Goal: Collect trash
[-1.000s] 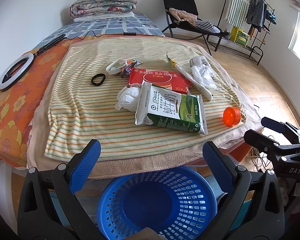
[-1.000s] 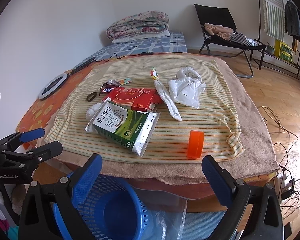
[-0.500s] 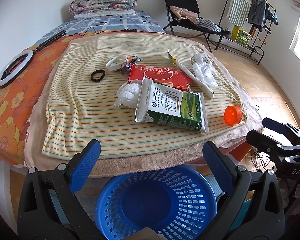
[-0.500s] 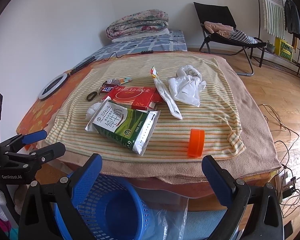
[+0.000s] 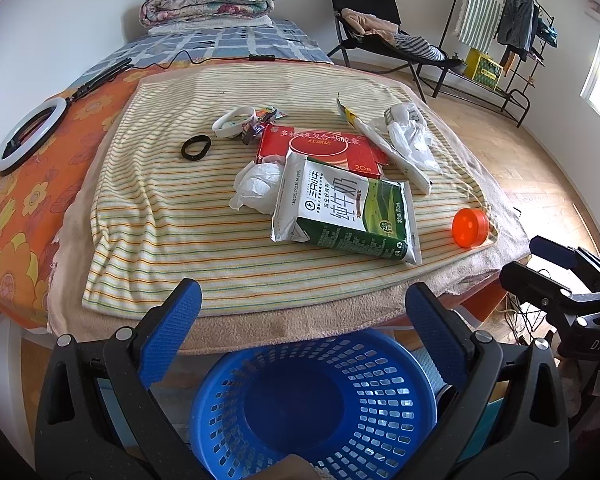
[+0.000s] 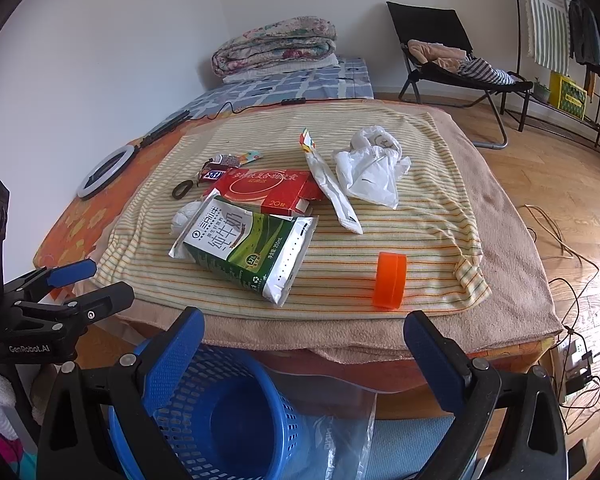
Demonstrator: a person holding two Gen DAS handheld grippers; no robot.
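1. Both grippers are hanging just off the near edge of the bed, jaws spread wide, nothing in either. The left gripper [image 5: 300,312] is sitting right over the blue basket [image 5: 312,404]; the right gripper [image 6: 300,336] is floating a bit further along the same edge, with the basket below and to its left.
2. The trash is all lying on the striped blanket [image 5: 160,216], bunched toward the middle. The milk carton [image 5: 346,212] is flopping on its side nearest the near edge, overlapping the red box [image 5: 324,146], with a crumpled white tissue [image 5: 256,186] tucked against its left side.
3. The orange cap [image 6: 389,280] is standing on edge near the blanket's near right corner, well apart from the pile.
4. The long white wrapper [image 6: 332,188] and the white plastic bag [image 6: 372,168] are lying just beside each other toward the right edge.
5. The black hair tie [image 5: 196,148] and candy wrappers [image 6: 224,164] are sitting behind the box.
6. There's plenty of bare blanket along the near and left edges.
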